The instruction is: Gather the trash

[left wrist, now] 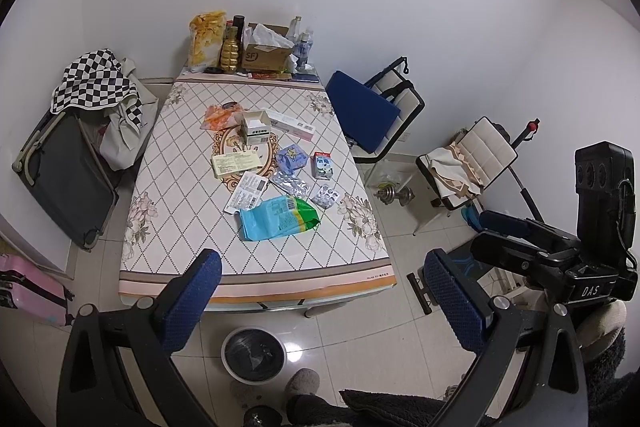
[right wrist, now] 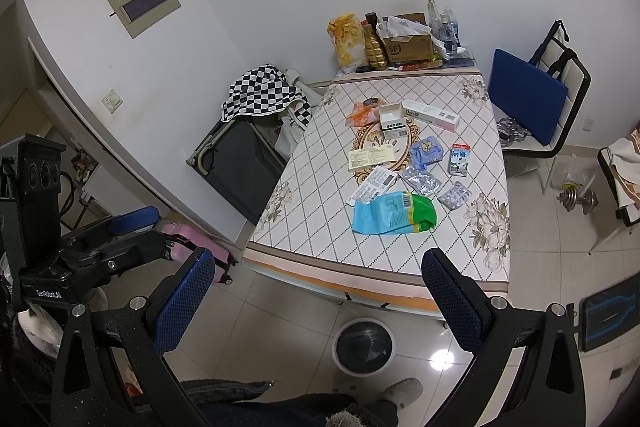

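Quilted table (left wrist: 192,235) strewn with wrappers, bin (left wrist: 253,354) partly hidden below, left claw (left wrist: 320,303) and right claw (right wrist: 316,303) wide open, empty.

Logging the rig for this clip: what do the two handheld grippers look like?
Both the left gripper and the right gripper have black frames with silver screws and blue textured finger pads. White lettering marks each black body, "DAS" on the right, and cables run along both bodies.

A table (left wrist: 256,259) stands end-on to the wall, a cardboard box (left wrist: 266,57), chip bag (left wrist: 206,41) and bottles (left wrist: 302,43) lining its far edge. Mid-table lie a small carton (left wrist: 256,129), milk box (left wrist: 323,166) and blister packs (left wrist: 290,183) (wrappers among them); a snack bag (left wrist: 280,217) lies nearest the near edge. A bin (left wrist: 254,353) sits on the floor before it, a chair (left wrist: 372,115) to its right.
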`<action>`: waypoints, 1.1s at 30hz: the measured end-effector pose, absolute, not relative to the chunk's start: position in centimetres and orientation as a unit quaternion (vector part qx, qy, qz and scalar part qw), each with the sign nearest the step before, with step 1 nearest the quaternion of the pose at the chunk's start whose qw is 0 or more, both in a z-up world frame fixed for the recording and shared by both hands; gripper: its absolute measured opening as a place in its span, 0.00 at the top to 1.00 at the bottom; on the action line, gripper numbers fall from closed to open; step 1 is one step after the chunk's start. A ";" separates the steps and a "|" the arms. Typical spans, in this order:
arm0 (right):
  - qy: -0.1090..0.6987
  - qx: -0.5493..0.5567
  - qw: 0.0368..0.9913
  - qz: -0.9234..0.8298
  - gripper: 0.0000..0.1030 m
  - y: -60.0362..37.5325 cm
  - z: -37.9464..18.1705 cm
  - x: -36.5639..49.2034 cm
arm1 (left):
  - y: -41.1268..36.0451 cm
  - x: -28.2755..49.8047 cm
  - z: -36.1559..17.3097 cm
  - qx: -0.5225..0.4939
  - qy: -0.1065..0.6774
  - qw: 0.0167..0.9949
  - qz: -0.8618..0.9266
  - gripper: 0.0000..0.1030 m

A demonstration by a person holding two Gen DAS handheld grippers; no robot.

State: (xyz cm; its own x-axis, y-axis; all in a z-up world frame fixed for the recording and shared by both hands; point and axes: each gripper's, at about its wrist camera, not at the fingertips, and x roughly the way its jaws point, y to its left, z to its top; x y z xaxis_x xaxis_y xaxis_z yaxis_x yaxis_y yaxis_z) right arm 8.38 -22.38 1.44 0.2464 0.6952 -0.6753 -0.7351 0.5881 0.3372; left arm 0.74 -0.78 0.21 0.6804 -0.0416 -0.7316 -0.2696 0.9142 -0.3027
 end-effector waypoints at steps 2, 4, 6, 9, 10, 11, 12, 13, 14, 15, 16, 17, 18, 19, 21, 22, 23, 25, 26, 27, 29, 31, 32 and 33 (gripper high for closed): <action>0.414 -0.024 0.789 0.453 0.00 -22.4 1.4 8.4 | -0.8 0.7 0.2 -0.195 0.395 0.895 0.065 0.00; 0.414 -0.024 0.789 0.453 0.00 -22.4 1.4 8.3 | -0.6 0.6 0.4 -0.196 0.395 0.895 0.066 0.00; 0.415 -0.025 0.789 0.453 0.00 -22.1 1.3 8.3 | -0.7 0.6 0.3 -0.196 0.394 0.895 0.066 0.00; 0.415 -0.025 0.788 0.454 0.00 -21.9 1.3 8.3 | -0.7 0.6 0.3 -0.196 0.394 0.895 0.067 0.00; 0.415 -0.025 0.788 0.454 0.00 -21.9 1.3 8.3 | -0.7 0.6 0.3 -0.196 0.394 0.895 0.067 0.00; 0.415 -0.025 0.788 0.453 0.00 -21.8 1.3 8.3 | -0.7 0.6 0.3 -0.196 0.394 0.896 0.067 0.00; 0.415 -0.024 0.788 0.453 0.00 -21.7 1.3 8.2 | -0.7 0.6 0.4 -0.195 0.394 0.896 0.067 0.00; 0.415 -0.025 0.788 0.454 0.00 -21.8 1.3 8.2 | -0.7 0.6 0.3 -0.195 0.394 0.896 0.068 0.00; 0.415 -0.025 0.788 0.454 0.00 -21.8 1.3 8.2 | -0.6 0.6 0.3 -0.194 0.394 0.896 0.068 0.00; 0.415 -0.025 0.788 0.454 0.00 -21.7 1.3 8.2 | -0.6 0.6 0.2 -0.194 0.394 0.896 0.068 0.00; 0.416 -0.025 0.788 0.454 0.00 -21.7 1.2 8.2 | -0.6 0.6 0.2 -0.194 0.394 0.896 0.068 0.00; 0.416 -0.025 0.788 0.454 0.00 -21.7 1.2 8.2 | -0.6 0.6 0.2 -0.194 0.393 0.896 0.068 0.00; 0.416 -0.025 0.788 0.454 0.00 -21.7 1.2 8.2 | -0.6 0.6 0.2 -0.194 0.394 0.896 0.068 0.00; 0.416 -0.025 0.788 0.454 0.00 -21.6 1.2 8.1 | -0.6 0.6 0.2 -0.194 0.394 0.896 0.068 0.00; 0.416 -0.024 0.788 0.454 0.00 -21.7 1.2 8.1 | -0.6 0.5 0.1 -0.194 0.394 0.896 0.067 0.00; 0.416 -0.024 0.788 0.453 0.00 -21.6 1.2 8.1 | -0.7 0.5 0.1 -0.193 0.393 0.896 0.068 0.00; 0.416 -0.023 0.789 0.452 0.00 -21.6 1.1 8.1 | -0.6 0.6 0.0 -0.191 0.394 0.897 0.069 0.00; 0.416 -0.017 0.795 0.441 0.00 -21.3 0.8 8.1 | -0.5 0.9 -0.1 -0.171 0.390 0.900 0.092 0.00; 0.417 -0.012 0.801 0.429 0.00 -21.3 0.6 8.2 | -0.4 1.1 -0.3 -0.157 0.388 0.902 0.109 0.00; 0.418 -0.007 0.808 0.415 0.00 -21.3 0.2 8.4 | -0.1 1.6 -0.7 -0.133 0.388 0.901 0.141 0.00; 0.425 0.003 0.826 0.371 0.00 -21.2 -1.0 9.1 | 0.3 2.5 -1.9 -0.100 0.389 0.897 0.183 0.00; 0.438 0.008 0.836 0.330 0.00 -21.1 -2.5 10.1 | 1.0 4.1 -4.3 -0.067 0.396 0.889 0.218 0.00; 0.448 0.013 0.838 0.310 0.00 -21.1 -3.7 10.8 | 1.5 4.6 -5.2 -0.061 0.401 0.887 0.221 0.00; 0.458 0.017 0.838 0.295 0.00 -21.3 -4.7 11.5 | 1.9 5.8 -7.0 -0.052 0.417 0.880 0.222 0.00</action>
